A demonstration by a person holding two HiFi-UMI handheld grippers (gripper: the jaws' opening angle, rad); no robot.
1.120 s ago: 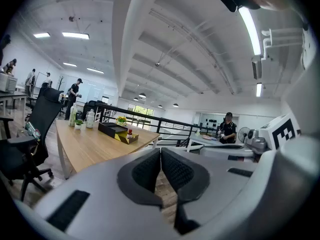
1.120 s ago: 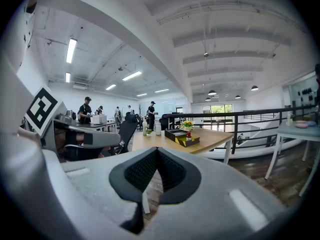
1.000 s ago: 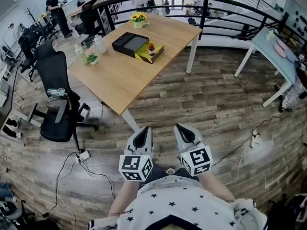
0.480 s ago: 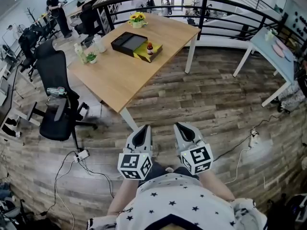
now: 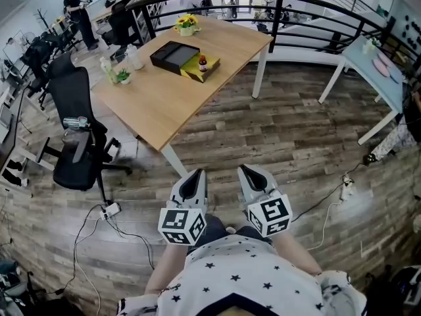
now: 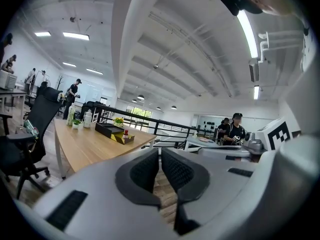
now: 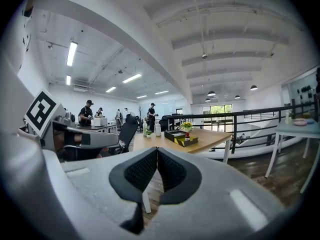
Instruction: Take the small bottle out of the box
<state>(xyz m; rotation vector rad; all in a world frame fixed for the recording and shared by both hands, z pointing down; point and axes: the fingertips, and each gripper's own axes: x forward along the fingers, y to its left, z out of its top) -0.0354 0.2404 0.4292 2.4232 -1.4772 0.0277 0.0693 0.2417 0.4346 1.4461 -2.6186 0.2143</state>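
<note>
At 6 o'clock the grey plastic left gripper [image 5: 191,178] and right gripper [image 5: 250,172] had their ribbed black pads [image 6: 145,170] pressed together on nothing. At 12 o'clock, on the pale wooden table [image 5: 164,104], the small bottle [image 5: 202,62] stood in the open yellow box [image 5: 206,73] beside a flat black tray [image 5: 172,53]. Only the gripper views showed ceiling lights [image 7: 72,53].

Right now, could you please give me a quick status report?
Left gripper, right gripper shut, empty. Small bottle upright in yellow box on table, well ahead. Office chair off to the side.
</note>
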